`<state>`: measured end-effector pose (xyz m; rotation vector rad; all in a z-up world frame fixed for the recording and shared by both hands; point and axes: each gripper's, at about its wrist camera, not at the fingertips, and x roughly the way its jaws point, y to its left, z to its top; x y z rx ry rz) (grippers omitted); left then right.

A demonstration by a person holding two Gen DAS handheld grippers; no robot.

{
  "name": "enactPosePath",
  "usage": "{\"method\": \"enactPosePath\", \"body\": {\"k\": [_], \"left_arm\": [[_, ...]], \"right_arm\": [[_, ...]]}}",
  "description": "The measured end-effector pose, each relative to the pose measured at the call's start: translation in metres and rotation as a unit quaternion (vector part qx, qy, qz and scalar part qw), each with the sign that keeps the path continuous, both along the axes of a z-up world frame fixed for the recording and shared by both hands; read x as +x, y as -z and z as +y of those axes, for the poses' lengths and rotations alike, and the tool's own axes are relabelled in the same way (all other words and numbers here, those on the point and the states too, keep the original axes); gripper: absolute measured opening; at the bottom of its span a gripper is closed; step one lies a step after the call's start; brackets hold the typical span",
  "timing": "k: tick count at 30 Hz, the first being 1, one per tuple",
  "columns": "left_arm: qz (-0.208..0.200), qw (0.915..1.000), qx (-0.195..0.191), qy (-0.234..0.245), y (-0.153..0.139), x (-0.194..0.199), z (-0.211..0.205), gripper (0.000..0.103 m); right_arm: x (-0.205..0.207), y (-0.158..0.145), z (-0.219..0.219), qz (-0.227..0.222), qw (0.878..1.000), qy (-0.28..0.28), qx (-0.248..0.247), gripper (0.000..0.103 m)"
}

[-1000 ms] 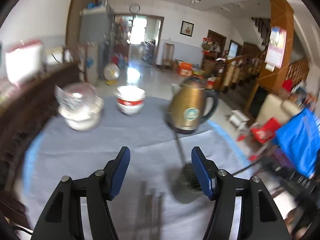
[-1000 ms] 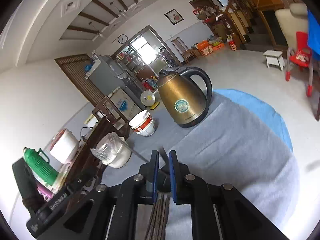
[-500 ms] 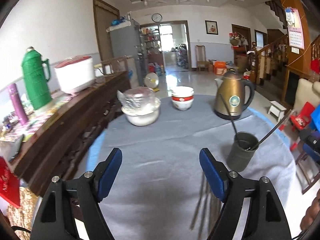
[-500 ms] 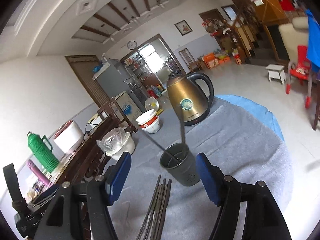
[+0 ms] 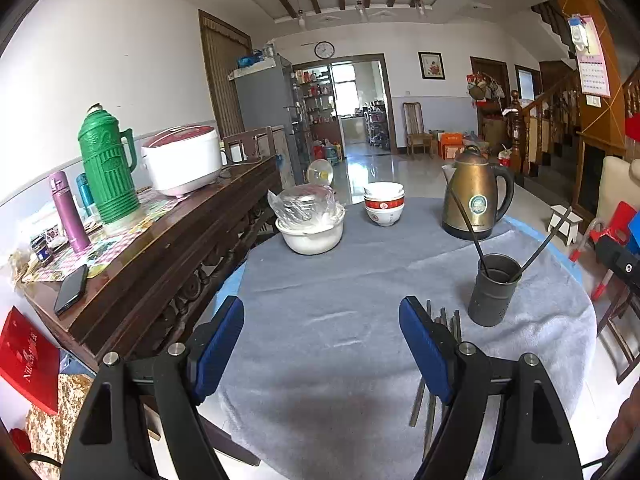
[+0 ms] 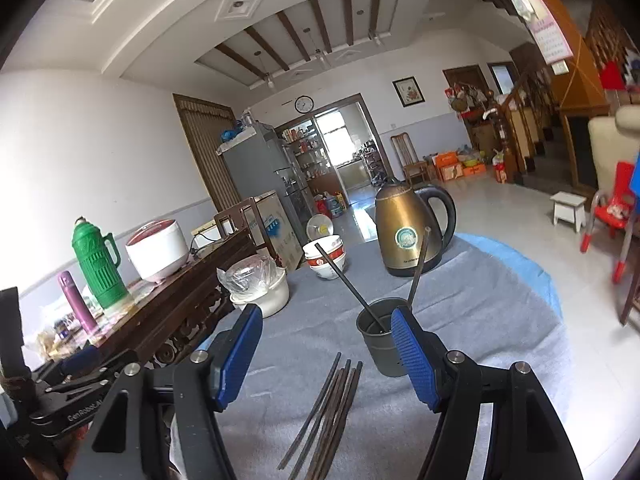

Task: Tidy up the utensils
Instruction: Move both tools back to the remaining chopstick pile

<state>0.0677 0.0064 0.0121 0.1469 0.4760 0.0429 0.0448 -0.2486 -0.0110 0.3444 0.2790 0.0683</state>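
Progress check, utensil sorting. Two chopsticks [image 6: 344, 276] stand in the dark holder cup [image 6: 378, 344] at centre of the right wrist view, leaning apart against the rim, one toward the upper left, one toward the upper right. A loose bundle of chopsticks [image 6: 328, 408] lies flat on the grey cloth of the bench [image 6: 500, 320], lower centre, just in front of the cup and not touching it as far as I can tell. Exact count of the bundle is unclear; several at least.

Right gripper [image 6: 326, 354]: fingers spread apart, nothing between them; the loose bundle lies below and ahead of the tips. Left gripper [image 5: 322, 346]: fingers also wide apart and empty, over bare cloth at lower centre, with the cup [image 5: 494, 290] to its right and the bundle partly hidden behind its right finger.

Judgement: task begun, well short of done. Most sticks remain to be lifted and dropped into the cup.
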Motion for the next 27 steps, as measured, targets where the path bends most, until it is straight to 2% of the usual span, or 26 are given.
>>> {"method": "enactPosePath", "body": {"k": [12, 27], "left_arm": [[0.010, 0.9998, 0.006, 0.019, 0.007, -0.010, -0.002, 0.081], [0.071, 0.9969, 0.010, 0.031, 0.049, 0.037, -0.021, 0.081]], "right_arm": [[-0.009, -0.011, 0.008, 0.005, 1.000, 0.003, -0.030, 0.071], [0.033, 0.037, -0.001, 0.084, 0.996, -0.006, -0.011, 0.071]]}}
